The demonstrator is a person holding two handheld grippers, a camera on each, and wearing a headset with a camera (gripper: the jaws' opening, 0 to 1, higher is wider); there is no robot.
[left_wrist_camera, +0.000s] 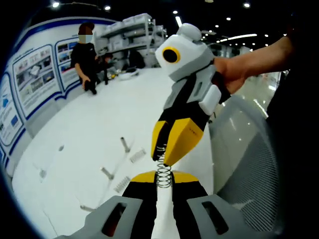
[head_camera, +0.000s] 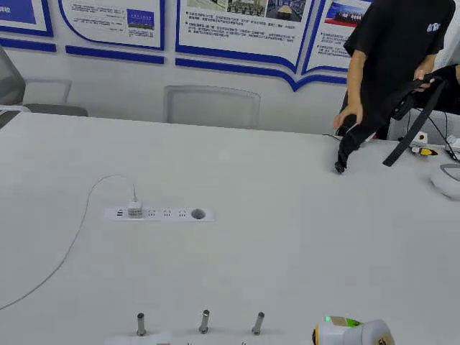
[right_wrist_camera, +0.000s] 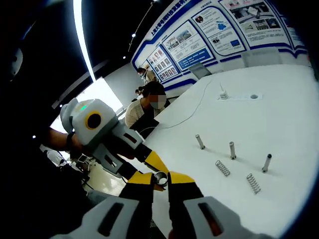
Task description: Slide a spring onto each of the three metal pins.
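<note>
One spring (left_wrist_camera: 162,172) pinched between both my grippers, clear of the table (right_wrist_camera: 279,99).
My left gripper (left_wrist_camera: 162,181) has its jaws clamped on the spring's lower end and my right gripper (right_wrist_camera: 160,182) nips the top coils, probably to regrip it end-on for threading. Three pins (right_wrist_camera: 232,150) stand bare, well ahead of my right jaws, with two loose springs (right_wrist_camera: 222,168) beside them.

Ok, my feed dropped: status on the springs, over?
Left gripper and right gripper both shut on one spring. Three pins bare; two loose springs lie beside them. Nothing in the way.
</note>
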